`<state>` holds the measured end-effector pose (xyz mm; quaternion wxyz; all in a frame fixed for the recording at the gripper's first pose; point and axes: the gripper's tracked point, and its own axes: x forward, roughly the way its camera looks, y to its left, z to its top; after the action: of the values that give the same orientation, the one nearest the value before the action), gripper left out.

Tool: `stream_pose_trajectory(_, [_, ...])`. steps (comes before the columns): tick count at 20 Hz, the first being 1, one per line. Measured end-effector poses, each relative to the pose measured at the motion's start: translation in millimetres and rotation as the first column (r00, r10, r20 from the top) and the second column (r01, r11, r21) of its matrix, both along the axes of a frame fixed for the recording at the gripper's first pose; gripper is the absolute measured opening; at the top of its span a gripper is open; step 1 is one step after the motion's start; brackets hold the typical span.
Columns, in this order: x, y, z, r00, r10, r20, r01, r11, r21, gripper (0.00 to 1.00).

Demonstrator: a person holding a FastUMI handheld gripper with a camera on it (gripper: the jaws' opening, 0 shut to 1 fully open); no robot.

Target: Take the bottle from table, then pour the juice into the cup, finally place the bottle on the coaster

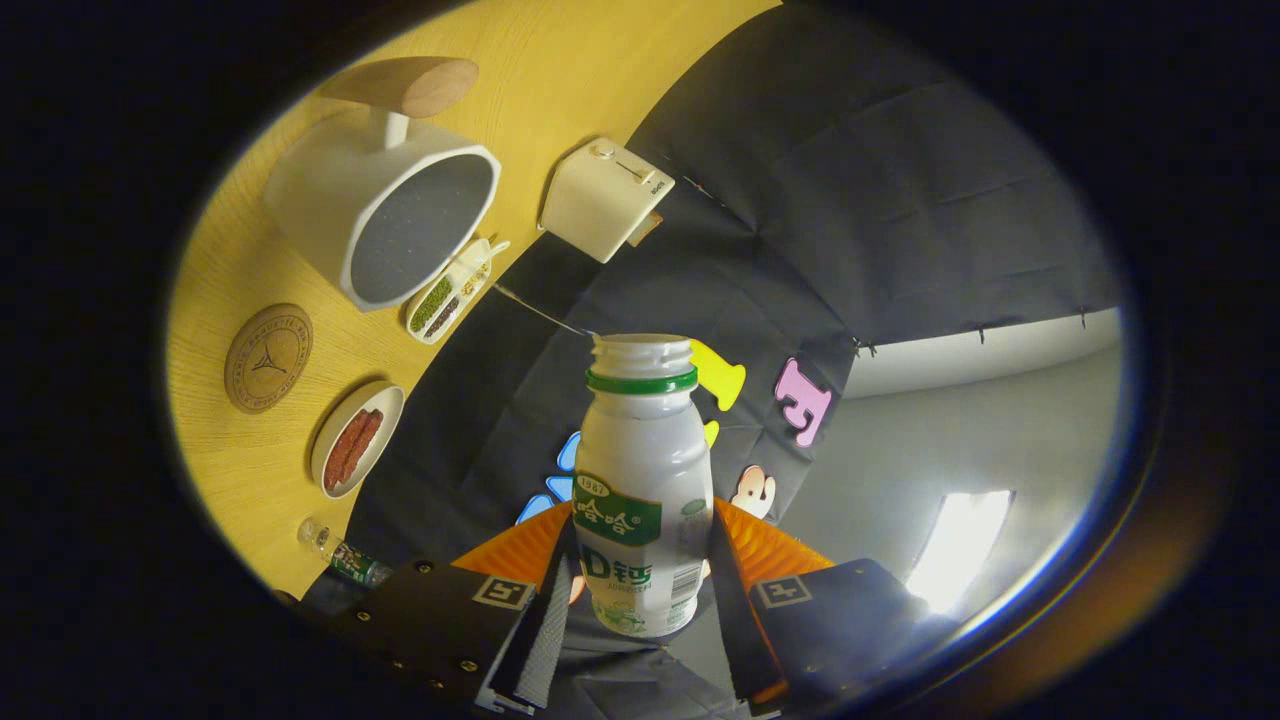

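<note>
The gripper [640,590] is rolled hard over onto its side, so the wooden table [240,470] stands like a wall on one flank of the view and the dark booth cloth [850,220] fills the far side. Its two fingers are clenched on the bottle [642,490], one pressing each flank of the lower body, about at the level of the printed label. The bottle runs straight out along the fingers, its base between them and its neck well ahead of them; the cap is off, the threaded mouth is open, and a green ring sits just under the threads. A thin stream of liquid [540,312] leaves the lip of the mouth and runs across toward the table, in the direction of the white cup [390,215], whose wide mouth faces the camera and shows a grey, speckled inside. The cup stands on the table beside a pale wooden piece [410,85] on a short white stem. Just by the cup's rim lies a small divided tray [447,295] of green and dark bits. The round cork coaster [268,357] lies bare on the wood, apart from the cup, and next to it is an oval dish [356,440] holding something reddish-brown. A clear small bottle [342,556] lies near the table's edge, close to one finger. A cream box-shaped appliance [605,198] sits at the table's far edge.
</note>
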<state>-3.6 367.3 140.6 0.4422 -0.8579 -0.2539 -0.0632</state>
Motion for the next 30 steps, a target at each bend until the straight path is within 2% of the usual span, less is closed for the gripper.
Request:
stream_pose_trajectory(11, [-4.7,11.4,-3.3,0.999,0.029,0.045,-0.025,0.996,-0.087,0.65])
stream_pose_trajectory(23, [0.6,6.5,-11.9,0.999,0.006,0.041,-0.002,0.995,-0.099,0.65])
stream_pose_trajectory(26, [5.9,-3.6,-13.2,1.000,-0.018,0.001,0.018,0.999,-0.027,0.65])
stream_pose_trajectory(30, [11.8,-22.4,-15.9,0.991,-0.021,-0.130,0.044,0.983,0.176,0.66])
